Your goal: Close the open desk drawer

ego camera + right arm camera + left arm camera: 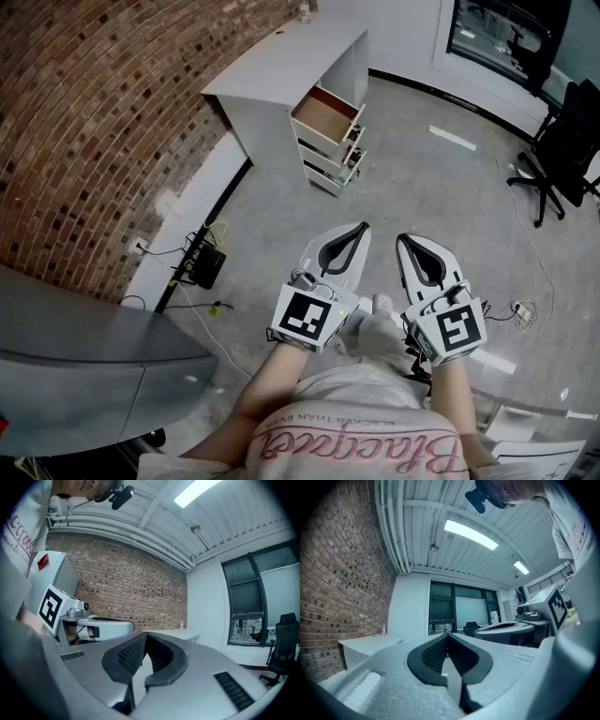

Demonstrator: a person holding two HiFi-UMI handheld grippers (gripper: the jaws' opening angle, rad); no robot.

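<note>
Room: grey concrete floor (441, 187) fills most of the head view; a brick wall (94, 112) runs down the left of the frame.
Desk: a white desk (281, 61) stands against the wall at upper centre, with its drawer stack at its right end.
Hazards: an office chair (562, 150) sits at the upper right and a tangle of cables (202, 262) at mid left; both lie off the straight line I would take.
Open drawer: the top drawer (323, 114) is pulled out toward the lower right of the frame, its brown inside showing; its front panel faces down-frame toward me; its travel axis runs upper left to lower right, so I judge the push must go toward the upper left.
Bearing: the drawer lies up-frame and slightly left of both grippers, well apart from them; bare floor lies between, so I must walk in before any contact.
Nearer hand: the left one sits a little closer to the drawer front, by my reckoning; either could serve.
Left gripper: the left gripper (361, 230) (448, 635) is held level at lower centre; its jaws are together and hold nothing.
Right gripper: the right gripper (405, 240) (145, 634) sits just beside it to the right; its jaws are likewise pressed together and empty; closed tips suit a flat push on the panel.
</note>
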